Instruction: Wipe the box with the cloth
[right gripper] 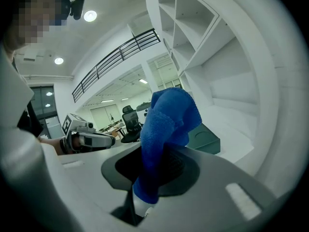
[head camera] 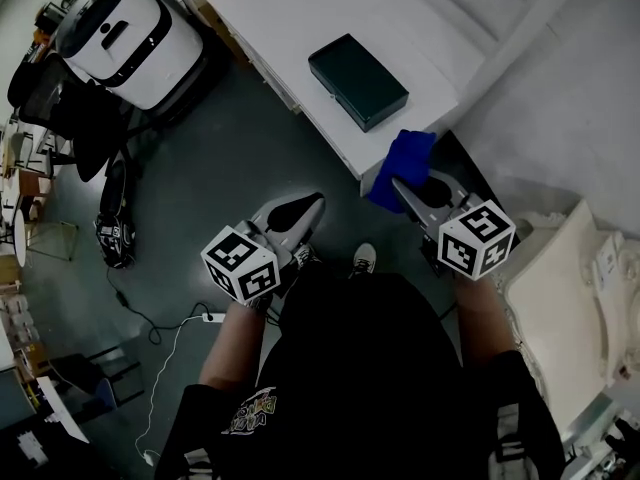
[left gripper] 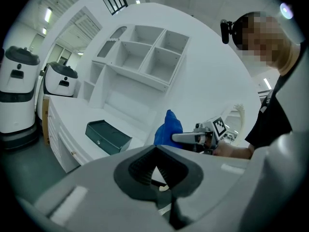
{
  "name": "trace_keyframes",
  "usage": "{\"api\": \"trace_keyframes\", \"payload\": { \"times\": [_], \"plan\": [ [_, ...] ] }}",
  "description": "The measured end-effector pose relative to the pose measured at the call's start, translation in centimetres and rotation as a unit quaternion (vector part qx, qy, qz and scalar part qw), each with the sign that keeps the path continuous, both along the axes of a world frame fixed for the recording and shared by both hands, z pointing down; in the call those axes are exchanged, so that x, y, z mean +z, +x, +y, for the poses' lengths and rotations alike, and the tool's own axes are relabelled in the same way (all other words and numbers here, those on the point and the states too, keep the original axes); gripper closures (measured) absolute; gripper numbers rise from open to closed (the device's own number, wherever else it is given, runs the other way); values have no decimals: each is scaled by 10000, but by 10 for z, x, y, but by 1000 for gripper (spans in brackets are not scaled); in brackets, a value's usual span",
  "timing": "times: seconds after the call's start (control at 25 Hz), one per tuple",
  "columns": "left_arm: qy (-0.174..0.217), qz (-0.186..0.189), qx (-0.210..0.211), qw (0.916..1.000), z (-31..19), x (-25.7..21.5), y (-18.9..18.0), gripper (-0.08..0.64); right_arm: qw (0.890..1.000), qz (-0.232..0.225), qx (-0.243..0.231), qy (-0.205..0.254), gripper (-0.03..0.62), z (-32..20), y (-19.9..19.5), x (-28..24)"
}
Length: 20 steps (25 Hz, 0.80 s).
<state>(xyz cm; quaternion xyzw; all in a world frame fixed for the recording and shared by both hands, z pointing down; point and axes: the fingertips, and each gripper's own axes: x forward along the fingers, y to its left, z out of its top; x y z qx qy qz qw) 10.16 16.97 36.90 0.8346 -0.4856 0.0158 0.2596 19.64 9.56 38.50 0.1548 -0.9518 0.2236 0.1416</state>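
Two grippers were held low in front of the person, short of the white bench (head camera: 300, 18). Right gripper (right gripper: 153, 178): fingers clenched on a blue cloth (right gripper: 166, 122), which rose bunched from between the pads and flopped over at its top. In the head view the cloth sat at the bench's near corner, just beside the edge; whether it touched the edge could not be told. Left gripper (left gripper: 157, 175): fingers closed on each other with nothing between them, out over the dark floor (head camera: 200, 188), off the bench and apart from the cloth. The dark green box (head camera: 358, 80) lay flat and closed on the bench top, near the bench's right edge, beyond the cloth and apart from it; neither gripper touched it. A small pale fitting showed on the box's front face in the left gripper view. A white shelf unit (left gripper: 145, 57) with open compartments rose behind the bench. Two white machines (head camera: 115, 23) with dark tops stood on the floor left of the bench.
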Motion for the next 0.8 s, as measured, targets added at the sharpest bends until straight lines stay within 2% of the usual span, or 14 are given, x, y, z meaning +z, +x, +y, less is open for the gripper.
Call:
{"api": "trace_keyframes", "payload": {
  "times": [0.56,0.8],
  "plan": [
    [-19,-14,41,10000,-32,2,-2,560,9999,36,95,-89,495,-30,4,8],
    [-31,41,60,10000,-50,9,-17,560,9998,112,141,-94,495,-45,-6,12]
  ]
}}
